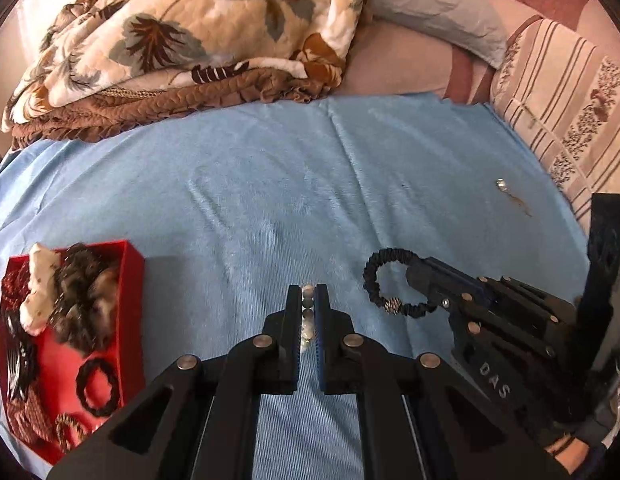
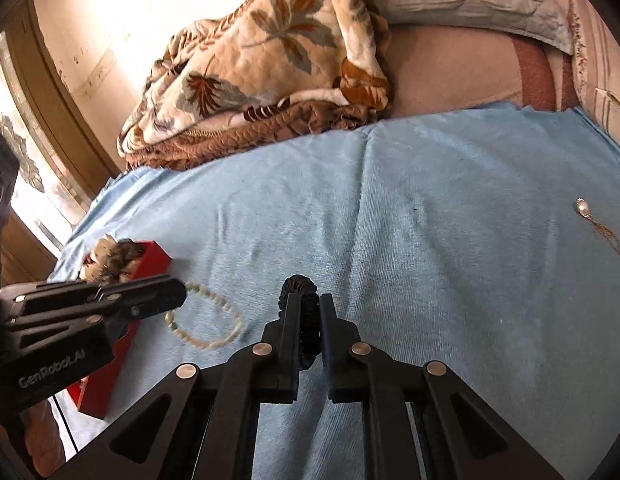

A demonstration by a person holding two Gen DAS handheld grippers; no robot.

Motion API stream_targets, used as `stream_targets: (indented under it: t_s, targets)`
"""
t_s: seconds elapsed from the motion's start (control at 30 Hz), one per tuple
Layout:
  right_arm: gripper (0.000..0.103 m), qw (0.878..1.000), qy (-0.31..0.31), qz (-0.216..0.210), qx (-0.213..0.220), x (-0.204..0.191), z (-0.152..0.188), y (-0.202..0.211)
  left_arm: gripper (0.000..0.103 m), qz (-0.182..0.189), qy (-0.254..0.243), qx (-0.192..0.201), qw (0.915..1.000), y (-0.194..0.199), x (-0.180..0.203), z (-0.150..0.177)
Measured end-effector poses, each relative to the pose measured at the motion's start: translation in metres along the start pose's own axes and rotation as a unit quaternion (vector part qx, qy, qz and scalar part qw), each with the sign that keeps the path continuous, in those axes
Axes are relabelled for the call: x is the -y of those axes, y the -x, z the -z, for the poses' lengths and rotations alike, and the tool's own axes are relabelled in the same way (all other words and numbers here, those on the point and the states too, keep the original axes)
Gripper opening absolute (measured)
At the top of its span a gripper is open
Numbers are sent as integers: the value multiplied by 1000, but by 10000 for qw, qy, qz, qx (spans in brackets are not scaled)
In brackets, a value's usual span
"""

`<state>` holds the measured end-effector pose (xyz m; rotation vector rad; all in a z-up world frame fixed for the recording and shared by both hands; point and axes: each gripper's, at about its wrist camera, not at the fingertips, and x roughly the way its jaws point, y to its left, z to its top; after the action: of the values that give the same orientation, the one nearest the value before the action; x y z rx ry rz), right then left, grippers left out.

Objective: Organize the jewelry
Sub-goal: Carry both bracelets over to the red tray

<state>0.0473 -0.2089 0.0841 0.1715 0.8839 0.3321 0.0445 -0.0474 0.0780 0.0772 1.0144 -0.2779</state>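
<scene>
The left gripper (image 1: pixel 308 300) is clamped on a pale bead bracelet (image 2: pixel 208 322), which trails onto the blue cloth (image 1: pixel 310 184) spread over the bed. The right gripper (image 2: pixel 309 308) is pinched on a black corded bracelet (image 1: pixel 394 286) with one small metal bead, its loop hanging free ahead of the fingertips.

Both grips look thin — each bracelet is caught by only a short stretch of its loop, so a quick swing toward the red box (image 1: pixel 132 264) at the left could let beads slide out, or the dangling loops could snag on the box wall. The box is already crowded with hair ties and scrunchies, so a drop near the rim may spill back onto the cloth.

Count: two bracelets, one per gripper; one red box; one small pendant on a fine chain (image 2: pixel 590 216) lying well apart, far right on the cloth — easy to overlook.
</scene>
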Motion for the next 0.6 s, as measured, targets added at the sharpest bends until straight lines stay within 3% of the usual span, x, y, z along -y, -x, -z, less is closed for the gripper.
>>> stream_targets:
  t_s: [0.3, 0.6]
  targets:
    - [10, 9997, -186, 45, 155, -11, 28, 35, 6, -49, -36, 384, 9992, 63, -1, 28]
    - [10, 9996, -233, 169, 58, -33, 76, 60, 6, -113, 38, 759, 9970, 122, -9, 69]
